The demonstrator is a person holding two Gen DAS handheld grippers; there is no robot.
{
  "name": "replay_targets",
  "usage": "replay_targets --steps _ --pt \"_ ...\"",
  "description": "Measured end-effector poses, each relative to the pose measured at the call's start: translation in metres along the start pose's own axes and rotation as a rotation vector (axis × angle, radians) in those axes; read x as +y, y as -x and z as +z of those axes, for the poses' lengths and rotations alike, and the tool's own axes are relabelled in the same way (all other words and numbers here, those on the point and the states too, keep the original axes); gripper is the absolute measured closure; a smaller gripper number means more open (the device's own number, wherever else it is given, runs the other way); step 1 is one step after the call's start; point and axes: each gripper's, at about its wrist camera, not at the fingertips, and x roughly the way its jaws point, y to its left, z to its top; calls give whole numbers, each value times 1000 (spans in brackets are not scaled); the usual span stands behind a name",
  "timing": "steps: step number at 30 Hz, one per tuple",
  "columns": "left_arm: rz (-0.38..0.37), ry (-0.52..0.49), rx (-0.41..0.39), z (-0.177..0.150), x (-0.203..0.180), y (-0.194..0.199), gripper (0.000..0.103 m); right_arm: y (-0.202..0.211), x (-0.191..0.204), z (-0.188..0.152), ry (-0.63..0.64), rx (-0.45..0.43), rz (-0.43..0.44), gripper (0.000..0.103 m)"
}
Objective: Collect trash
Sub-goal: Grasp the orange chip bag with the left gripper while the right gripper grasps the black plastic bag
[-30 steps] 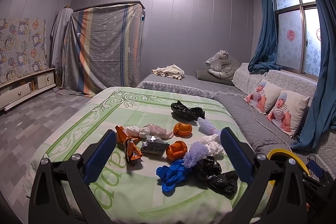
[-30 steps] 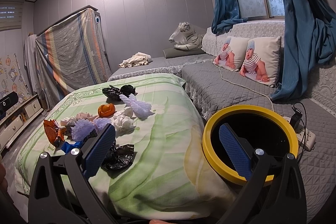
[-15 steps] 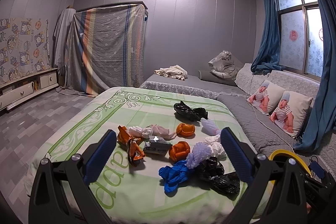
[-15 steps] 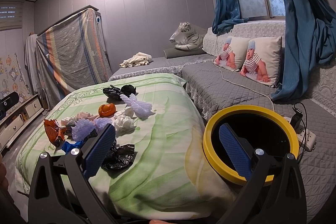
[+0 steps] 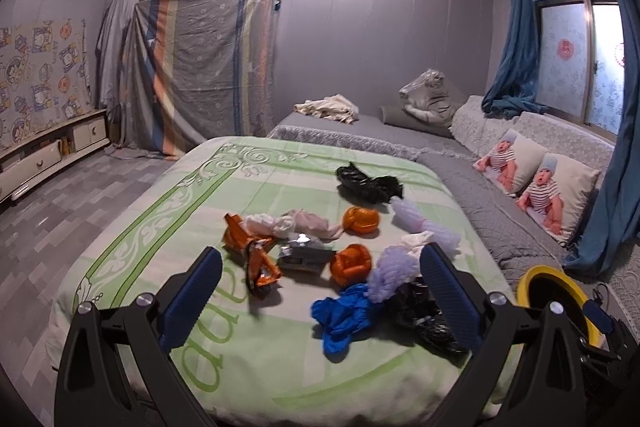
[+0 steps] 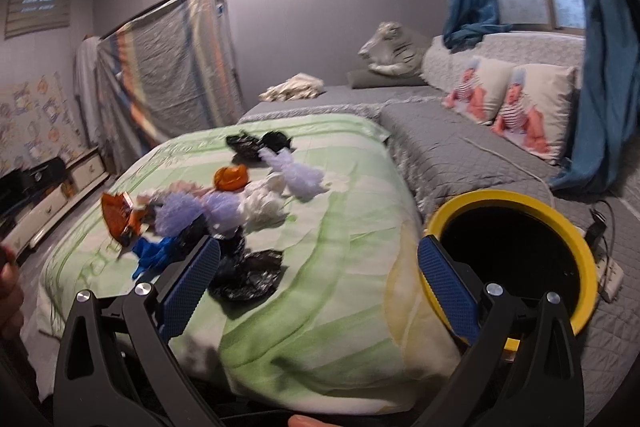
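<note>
I have both tools spread wide and holding nothing. My right gripper hangs over the near edge of the green patterned bedspread, with the crumpled black plastic bag just ahead of its left finger and the yellow-rimmed round bin off to its right. My left gripper faces the crumpled blue plastic glove, so I judge the right nearer the bag

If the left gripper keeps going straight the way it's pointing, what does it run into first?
Probably the trash pile on the green bedspread. The open left gripper is centred near the orange wad and the blue glove; the glove looks nearer, though depth is uncertain.
</note>
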Motion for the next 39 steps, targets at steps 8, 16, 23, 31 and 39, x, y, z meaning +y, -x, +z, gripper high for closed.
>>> replay_targets --steps 8,16,23,31,39 --pt "41 60 97 -8 42 -41 7 -39 26 -10 191 41 106 8" --pt "9 80 194 -19 73 -78 7 -84 42 -11 309 121 216 8" --pt "60 65 310 -20 83 -116 7 -110 53 -10 348 180 266 8" --pt "46 89 398 -17 90 -147 7 -126 67 -6 388 222 336 9" --pt "42 88 414 -12 88 -166 7 -136 81 -4 435 243 375 12"
